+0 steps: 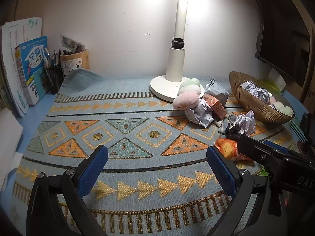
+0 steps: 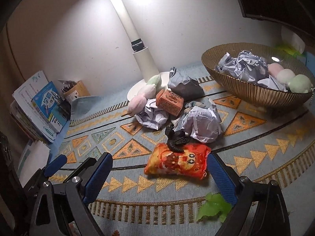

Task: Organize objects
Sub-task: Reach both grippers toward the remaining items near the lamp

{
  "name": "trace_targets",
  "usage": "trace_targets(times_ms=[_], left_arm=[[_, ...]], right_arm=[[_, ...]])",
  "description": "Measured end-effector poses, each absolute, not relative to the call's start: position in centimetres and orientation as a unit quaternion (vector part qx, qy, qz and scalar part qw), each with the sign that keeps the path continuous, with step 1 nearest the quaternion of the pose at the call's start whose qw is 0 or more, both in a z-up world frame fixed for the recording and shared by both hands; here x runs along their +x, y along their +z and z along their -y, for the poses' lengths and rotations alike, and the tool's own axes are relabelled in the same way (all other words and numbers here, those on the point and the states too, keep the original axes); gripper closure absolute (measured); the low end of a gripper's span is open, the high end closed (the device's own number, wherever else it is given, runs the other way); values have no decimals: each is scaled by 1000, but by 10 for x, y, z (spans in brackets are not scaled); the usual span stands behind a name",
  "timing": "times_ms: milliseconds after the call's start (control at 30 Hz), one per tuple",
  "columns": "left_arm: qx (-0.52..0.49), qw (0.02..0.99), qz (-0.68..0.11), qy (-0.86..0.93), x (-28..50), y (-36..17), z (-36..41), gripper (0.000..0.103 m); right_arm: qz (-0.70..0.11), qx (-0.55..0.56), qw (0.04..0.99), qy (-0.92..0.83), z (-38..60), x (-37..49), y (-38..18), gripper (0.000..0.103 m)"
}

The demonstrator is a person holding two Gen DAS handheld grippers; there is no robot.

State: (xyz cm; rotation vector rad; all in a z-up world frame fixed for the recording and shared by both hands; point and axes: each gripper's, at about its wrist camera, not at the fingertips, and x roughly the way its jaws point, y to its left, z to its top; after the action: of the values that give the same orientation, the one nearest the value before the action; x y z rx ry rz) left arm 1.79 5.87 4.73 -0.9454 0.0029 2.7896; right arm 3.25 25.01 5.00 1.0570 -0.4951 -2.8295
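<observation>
Right gripper (image 2: 159, 174): jaws wide apart and empty, poised over the mat just short of the orange snack pouch (image 2: 177, 162), which lies between the lines of the two fingers.
Left gripper (image 1: 156, 175): jaws wide apart, nothing between them, above bare patterned mat (image 1: 122, 129).
Risk, stacked item: a small black figurine (image 2: 175, 140) rests on the pouch's far edge; lifting the pouch would probably tip it off.
Risk, stray item: a green translucent piece (image 2: 214, 206) lies beside the right finger and could be nudged or trapped.
Risk, crowding: the two grippers stand close together and could collide.
Bowl (image 2: 256, 95): ribbed, gold-toned; holds crumpled paper (image 2: 246, 64) and three pastel plush balls (image 2: 285, 76).
Loose pile: paper wads, orange carton (image 2: 170, 102) and plush skewer (image 2: 145, 92) remain on the mat beside the lamp base (image 1: 157, 86).
Pen cups (image 1: 74, 60): at the far left, holding pens, beside upright books.
</observation>
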Motion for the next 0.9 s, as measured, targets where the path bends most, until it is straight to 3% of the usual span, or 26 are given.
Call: trace_targets(times_ms=[467, 900], left_arm=[[-361, 84, 67, 926, 3, 39, -36, 3], [-354, 82, 58, 930, 6, 40, -39, 3]], right_arm=[[165, 355, 39, -919, -252, 33, 48, 7], [174, 356, 42, -917, -255, 32, 48, 7]])
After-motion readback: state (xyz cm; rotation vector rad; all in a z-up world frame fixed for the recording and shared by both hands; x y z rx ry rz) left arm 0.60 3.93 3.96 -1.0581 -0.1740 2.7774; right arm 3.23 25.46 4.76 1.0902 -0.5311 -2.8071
